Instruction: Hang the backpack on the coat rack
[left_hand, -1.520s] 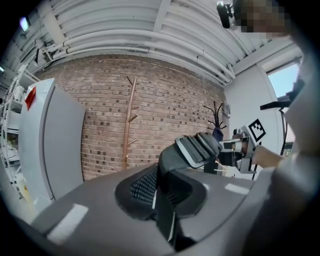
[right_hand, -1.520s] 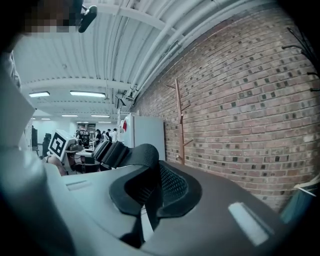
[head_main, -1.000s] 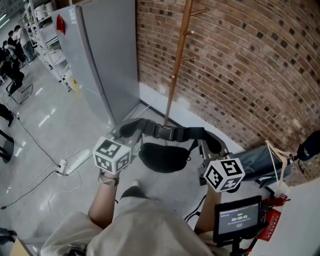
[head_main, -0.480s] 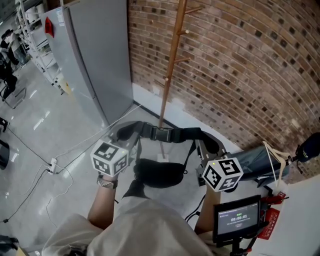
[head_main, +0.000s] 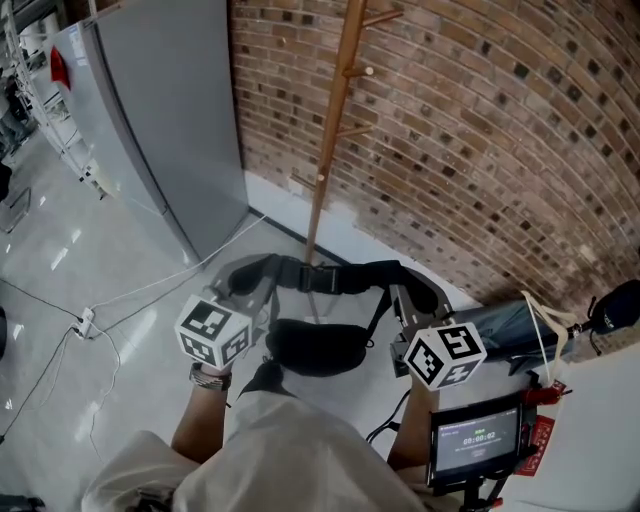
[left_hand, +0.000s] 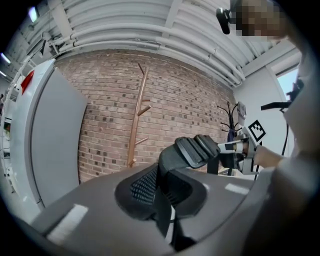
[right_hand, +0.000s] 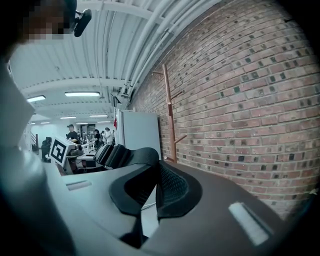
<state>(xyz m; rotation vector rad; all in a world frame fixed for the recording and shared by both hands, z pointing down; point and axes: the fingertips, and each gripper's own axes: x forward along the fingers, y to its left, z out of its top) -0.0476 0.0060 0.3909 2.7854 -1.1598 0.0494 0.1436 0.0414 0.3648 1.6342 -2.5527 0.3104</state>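
A black backpack (head_main: 315, 345) hangs between my two grippers by its padded strap (head_main: 330, 275). My left gripper (head_main: 262, 292) is shut on the strap's left end, my right gripper (head_main: 405, 300) on its right end. In the left gripper view the left gripper (left_hand: 161, 200) pinches the mesh-lined strap (left_hand: 192, 150), and the right gripper (left_hand: 240, 147) shows beyond it. In the right gripper view the right gripper (right_hand: 155, 190) is shut on the strap (right_hand: 125, 155). The wooden coat rack (head_main: 330, 130) stands straight ahead against the brick wall, its pegs (head_main: 367, 71) above the strap. The rack's foot is hidden behind the backpack.
A tall grey cabinet (head_main: 160, 110) stands left of the rack. The brick wall (head_main: 500, 150) runs behind it. A white cable and power strip (head_main: 85, 322) lie on the floor at left. A grey bundle (head_main: 510, 322) rests at right. A small screen (head_main: 475, 440) hangs by my waist.
Both grippers have carried the backpack forward towards the coat rack. The rack and the wall now sit closer, and the strap covers the rack's foot.
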